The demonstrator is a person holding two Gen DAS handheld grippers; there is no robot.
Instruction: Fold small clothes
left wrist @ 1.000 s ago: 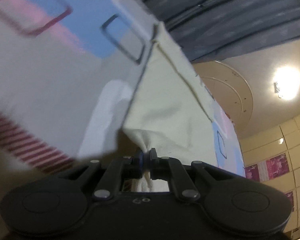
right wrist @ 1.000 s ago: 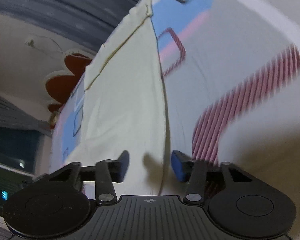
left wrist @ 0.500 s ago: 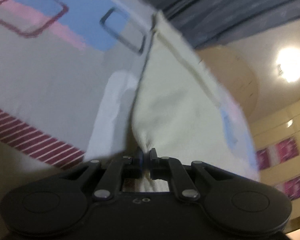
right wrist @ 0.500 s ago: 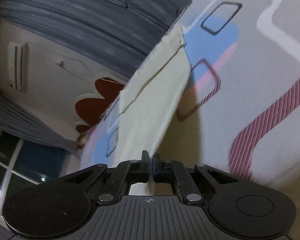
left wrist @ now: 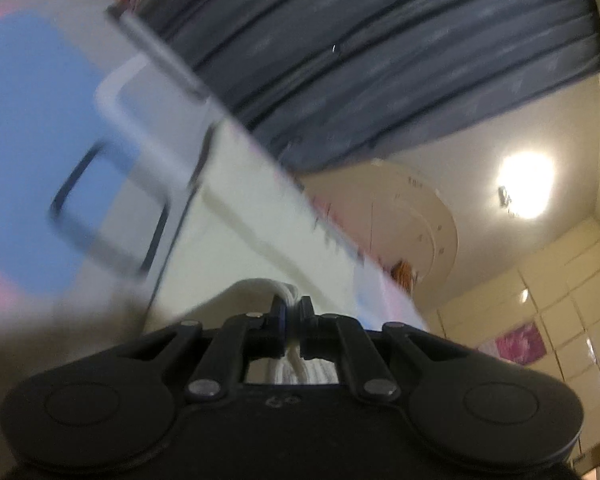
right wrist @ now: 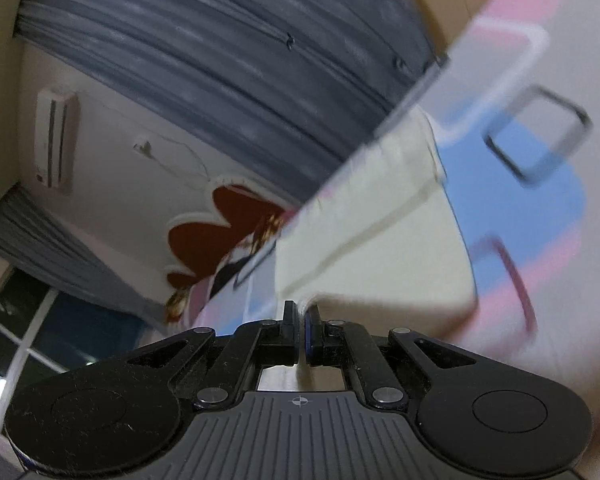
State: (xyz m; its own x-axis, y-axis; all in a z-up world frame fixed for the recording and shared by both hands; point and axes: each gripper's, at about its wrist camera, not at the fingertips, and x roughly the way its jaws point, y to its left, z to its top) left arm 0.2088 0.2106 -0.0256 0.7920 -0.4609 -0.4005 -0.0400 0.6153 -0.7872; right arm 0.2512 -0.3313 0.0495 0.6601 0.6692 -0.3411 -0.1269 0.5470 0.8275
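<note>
**Cream garment pinched at both near corners, ready for the fold**

Cream-white cotton garment [left wrist: 256, 240] was the piece being worked, its near edge held off the patterned bedsheet. The black left gripper [left wrist: 291, 312] was clamped on a bunched near corner, with folds of white cloth squeezed between its jaws and spilling back behind them. The black right gripper [right wrist: 301, 320] had just closed its jaws onto the other near corner [right wrist: 312, 302], where only a thin edge of cloth showed between the pads.

Outward from the jaws, the garment ran away towards its far hem, which lay flat near the far edge of the pastel blue, pink and grey printed bedsheet [left wrist: 40, 128]. Beyond that hung a dark grey pleated curtain [right wrist: 204, 64], with a bright ceiling lamp [left wrist: 526, 184] off to the right in the left view.

The likely next step was carrying the near edge over to the far hem. The thin hold on the right looked the weak point: a quick pull could slip that corner free. Uneven travel of the two hands would skew the fold, and dragging might shift the far hem.
</note>
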